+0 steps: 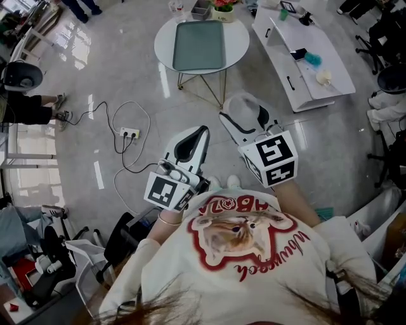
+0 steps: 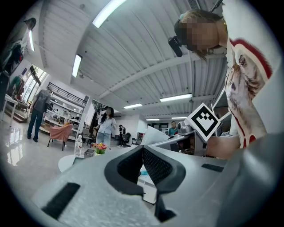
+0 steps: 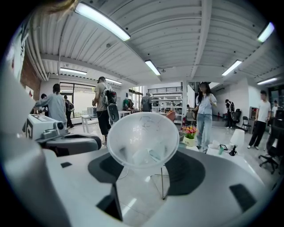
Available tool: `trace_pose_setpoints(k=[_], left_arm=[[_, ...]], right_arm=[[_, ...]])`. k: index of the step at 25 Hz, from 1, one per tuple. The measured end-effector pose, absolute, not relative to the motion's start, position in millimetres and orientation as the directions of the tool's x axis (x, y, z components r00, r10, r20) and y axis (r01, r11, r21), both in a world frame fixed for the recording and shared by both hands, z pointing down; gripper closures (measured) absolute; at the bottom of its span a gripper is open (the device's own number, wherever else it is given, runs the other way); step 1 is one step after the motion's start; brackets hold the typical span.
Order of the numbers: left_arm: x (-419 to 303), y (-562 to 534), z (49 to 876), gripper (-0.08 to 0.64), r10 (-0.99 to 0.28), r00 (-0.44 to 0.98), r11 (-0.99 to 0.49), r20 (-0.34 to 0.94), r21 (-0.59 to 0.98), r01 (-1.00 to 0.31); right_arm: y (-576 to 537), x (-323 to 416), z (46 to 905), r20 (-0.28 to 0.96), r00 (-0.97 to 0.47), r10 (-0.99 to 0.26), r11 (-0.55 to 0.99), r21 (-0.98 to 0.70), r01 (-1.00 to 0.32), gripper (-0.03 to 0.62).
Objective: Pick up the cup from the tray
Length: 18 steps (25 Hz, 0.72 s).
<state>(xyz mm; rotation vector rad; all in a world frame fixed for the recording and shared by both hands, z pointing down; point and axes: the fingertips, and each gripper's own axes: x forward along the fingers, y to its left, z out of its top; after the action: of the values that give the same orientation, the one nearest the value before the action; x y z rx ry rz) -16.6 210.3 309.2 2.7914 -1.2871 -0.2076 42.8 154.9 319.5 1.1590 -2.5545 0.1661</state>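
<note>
- Nearest to us, our left tongs sit close to our chest, jaws together with nothing between them.
- Just beside them and a little farther forward, our right tongs grip a clear plastic cup. Only the right tongs touch it; the left ones are apart from it.
- The cup sits between the pads at the tips. Its long axis runs roughly along the tongs, and its wide mouth seems to face back toward us.
- Below the tongs is the shiny floor, with a power strip and its looping cable.
- Well ahead stands a round white desk with a grey-green tray that looks bare. The cup is well apart from the tray, so we judge the pickup done.
- At the desk's far edge sits a pot of flowers.
</note>
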Motion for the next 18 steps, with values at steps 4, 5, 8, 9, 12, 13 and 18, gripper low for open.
trace_pose_setpoints(k=[4, 5, 8, 9, 12, 13, 18], left_arm=[[-16.1, 212.7, 309.2, 0.546, -0.759, 0.644, -0.651, -0.100, 0.113, -0.750], [-16.7, 213.4, 309.5, 0.546, -0.759, 0.644, -0.652, -0.100, 0.114, -0.750], [-18.0, 214.0, 310.3, 0.546, -0.757, 0.645, -0.653, -0.099, 0.116, -0.749], [-18.2, 213.9, 310.1, 0.546, -0.757, 0.646, -0.653, -0.099, 0.116, -0.748], [-19.0, 213.0, 308.2, 0.546, -0.755, 0.647, -0.655, -0.102, 0.114, -0.747], [-19.2, 212.3, 307.4, 0.546, -0.754, 0.649, -0.657, -0.103, 0.114, -0.746], [-19.4, 210.4, 307.4, 0.546, -0.751, 0.653, -0.661, -0.102, 0.113, -0.742]], right_arm=[[158.3, 42.3, 320.4, 0.344, -0.616, -0.708, 0.665, 0.031, -0.747, 0.305], [158.9, 41.5, 320.4, 0.344, -0.617, -0.708, 0.665, 0.030, -0.747, 0.305], [160.0, 40.0, 320.9, 0.345, -0.616, -0.708, 0.664, 0.028, -0.747, 0.305], [160.1, 39.7, 321.0, 0.345, -0.616, -0.708, 0.664, 0.029, -0.747, 0.305], [159.7, 39.0, 320.4, 0.346, -0.613, -0.710, 0.662, 0.034, -0.748, 0.305], [159.2, 38.7, 319.7, 0.345, -0.612, -0.711, 0.661, 0.034, -0.749, 0.305], [157.5, 38.8, 318.5, 0.341, -0.609, -0.716, 0.656, 0.033, -0.754, 0.305]])
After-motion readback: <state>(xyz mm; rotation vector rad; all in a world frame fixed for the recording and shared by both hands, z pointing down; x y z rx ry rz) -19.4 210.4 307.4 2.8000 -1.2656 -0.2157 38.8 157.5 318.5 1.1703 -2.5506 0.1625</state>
